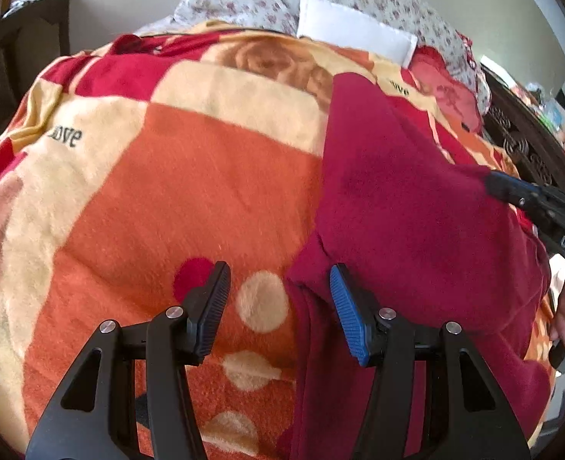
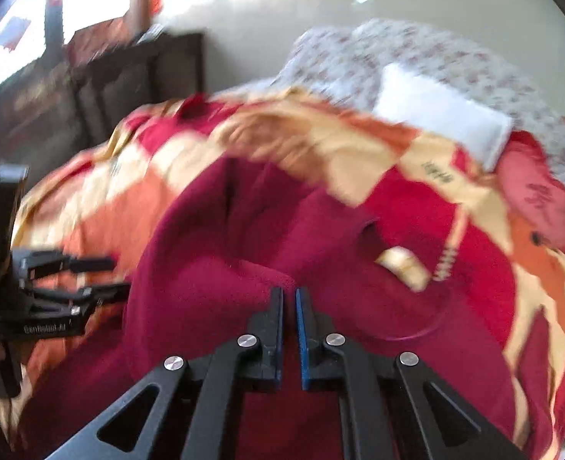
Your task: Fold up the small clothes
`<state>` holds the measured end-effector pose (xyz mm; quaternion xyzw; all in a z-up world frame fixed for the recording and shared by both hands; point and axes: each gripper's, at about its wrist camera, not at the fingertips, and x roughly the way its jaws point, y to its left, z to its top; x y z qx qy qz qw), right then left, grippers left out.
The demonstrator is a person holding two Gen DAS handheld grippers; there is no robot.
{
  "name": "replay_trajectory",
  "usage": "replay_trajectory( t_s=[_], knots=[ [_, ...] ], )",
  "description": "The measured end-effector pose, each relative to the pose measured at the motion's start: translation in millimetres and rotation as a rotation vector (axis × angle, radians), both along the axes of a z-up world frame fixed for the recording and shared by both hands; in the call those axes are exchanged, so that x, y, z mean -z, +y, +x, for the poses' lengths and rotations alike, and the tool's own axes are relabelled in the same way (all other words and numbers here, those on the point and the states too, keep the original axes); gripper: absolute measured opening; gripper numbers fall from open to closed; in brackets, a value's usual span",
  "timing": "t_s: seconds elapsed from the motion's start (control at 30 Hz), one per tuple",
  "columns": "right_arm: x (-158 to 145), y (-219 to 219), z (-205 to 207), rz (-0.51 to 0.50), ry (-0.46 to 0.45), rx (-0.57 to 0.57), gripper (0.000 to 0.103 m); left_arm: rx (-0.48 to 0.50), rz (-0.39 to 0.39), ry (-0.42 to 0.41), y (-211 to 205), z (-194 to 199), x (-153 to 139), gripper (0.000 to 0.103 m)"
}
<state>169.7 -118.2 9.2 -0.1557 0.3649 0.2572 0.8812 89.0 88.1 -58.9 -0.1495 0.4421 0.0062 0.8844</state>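
The maroon garment [image 1: 416, 207] lies rumpled on the right of the patterned blanket [image 1: 190, 176], folding seemingly barely begun. The left gripper [image 1: 280, 306] hangs agape over its near-left edge; the right gripper [image 2: 290, 299] looks closed, apparently pinching nothing.

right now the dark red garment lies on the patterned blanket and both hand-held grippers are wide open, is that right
Not quite. The dark red garment does lie on the patterned blanket, but only the left hand-held gripper is open, as the left wrist view shows. The right wrist view shows the right hand-held gripper shut, its pads nearly together over the garment.
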Motion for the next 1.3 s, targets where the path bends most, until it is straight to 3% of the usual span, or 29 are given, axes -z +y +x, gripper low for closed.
replay_trajectory(
  t_s=[0.07,0.17,0.27,0.33,0.4,0.53,0.7,0.87,0.97,1.0,1.03,1.07,1.2,1.3],
  knots=[
    [7.2,-5.4,8.9,-0.005,0.013,0.059,0.006,0.004,-0.008,0.016,-1.4,2.7,0.2,0.054],
    [27.2,-9.2,25.4,-0.014,0.116,0.121,0.007,0.01,0.016,0.01,-5.0,2.1,-6.8,0.054],
    [14.1,-23.3,20.7,0.106,0.138,0.139,0.014,0.014,0.027,-0.034,-6.4,-1.0,-20.3,0.054],
    [-0.1,-38.0,7.7,0.13,0.096,0.187,0.048,0.029,0.043,-0.054,-10.1,1.3,-29.8,0.054],
    [-8.5,-53.5,-5.5,0.128,0.039,0.233,0.058,0.046,0.048,-0.067,-14.9,6.2,-35.8,0.054],
    [-10.7,-109.6,-24.4,0.069,-0.009,0.39,0.058,0.095,0.062,-0.056,-33.1,22.5,-36.3,0.054],
    [14.7,-185.8,-22.2,0.058,0.096,0.58,0.058,0.122,0.105,0.002,-54.5,42.4,-15.5,0.054],
    [17.1,-200.6,-19.9,0.127,0.096,0.554,0.059,0.096,0.101,0.032,-58.0,45.9,1.5,0.055],
    [26.0,-190.5,-9.7,0.103,0.103,0.505,0.057,0.089,0.105,0.035,-59.2,45.2,2.3,0.055],
    [28.9,-186.0,-6.8,0.125,0.121,0.472,0.037,0.088,0.108,0.036,-59.7,45.0,2.1,0.055],
    [30.6,-182.2,-4.7,0.144,0.135,0.449,0.011,0.088,0.11,0.037,-60.0,44.8,1.7,0.055],
    [30.1,-179.8,-3.8,0.141,0.132,0.445,0.006,0.087,0.11,0.037,-60.0,44.7,1.4,0.055],
    [16.2,-189.5,-10.4,0.139,0.047,0.486,0.005,0.079,0.106,0.027,-59.7,42.8,0.8,0.055],
    [24.2,-203.7,-2.8,0.142,0.077,0.555,0.005,0.078,0.125,0.024,-63.5,42.4,3.7,0.055]
  ],
)
